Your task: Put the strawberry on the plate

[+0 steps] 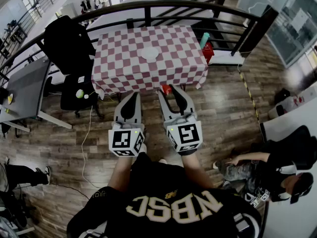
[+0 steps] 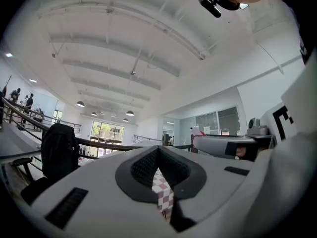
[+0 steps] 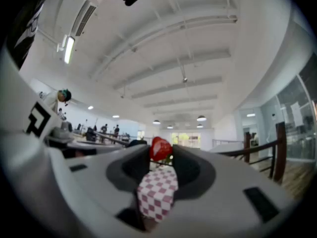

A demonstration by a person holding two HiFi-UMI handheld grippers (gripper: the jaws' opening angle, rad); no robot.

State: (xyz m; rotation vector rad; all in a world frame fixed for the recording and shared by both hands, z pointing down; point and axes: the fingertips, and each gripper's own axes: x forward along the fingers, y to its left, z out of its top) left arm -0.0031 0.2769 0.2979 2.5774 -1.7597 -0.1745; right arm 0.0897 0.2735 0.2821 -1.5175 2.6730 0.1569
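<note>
A red strawberry (image 1: pixel 166 89) sits between the tips of my right gripper (image 1: pixel 167 90), which is shut on it just short of the table's near edge. In the right gripper view the strawberry (image 3: pixel 161 148) is pinched at the jaw tips of the right gripper (image 3: pixel 162 152), above the checked cloth. The white plate (image 1: pixel 149 53) lies empty near the middle of the red-and-white checked table (image 1: pixel 124 68), well beyond both grippers. My left gripper (image 1: pixel 132 95) hangs beside the right one, shut and empty; its tips (image 2: pixel 158 151) meet in the left gripper view.
A curved black railing (image 1: pixel 148 6) runs behind the table. A black chair draped with a jacket (image 1: pixel 69 43) stands at its left, and a grey desk (image 1: pixel 25 88) farther left. A teal bottle (image 1: pixel 204 39) stands by the table's right corner. A person (image 1: pixel 267 167) sits at lower right.
</note>
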